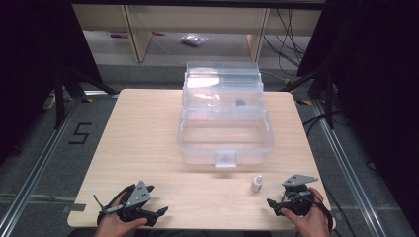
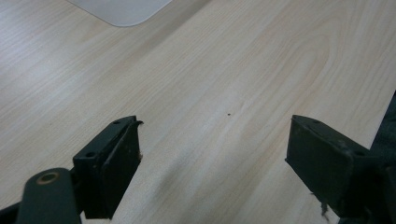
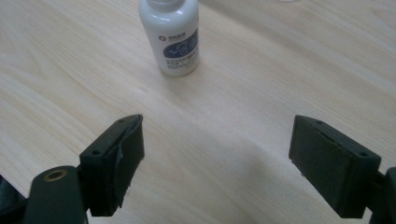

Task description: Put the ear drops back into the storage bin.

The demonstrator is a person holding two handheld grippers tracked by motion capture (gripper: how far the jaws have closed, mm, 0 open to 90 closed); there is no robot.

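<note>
The left tool rested at the counter's seven o'clock, jaws spread over bare wood. The small white bottle stood upright at five o'clock, just beside the right tool, whose jaws gaped wide, nothing between them.

Clear plastic box open on wooden table — mid-far.

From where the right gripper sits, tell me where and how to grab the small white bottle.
Grip the small white bottle across its round labelled body, coming in level from the near table edge. It stands upright just ahead of the open right gripper, with bare table around it.
</note>
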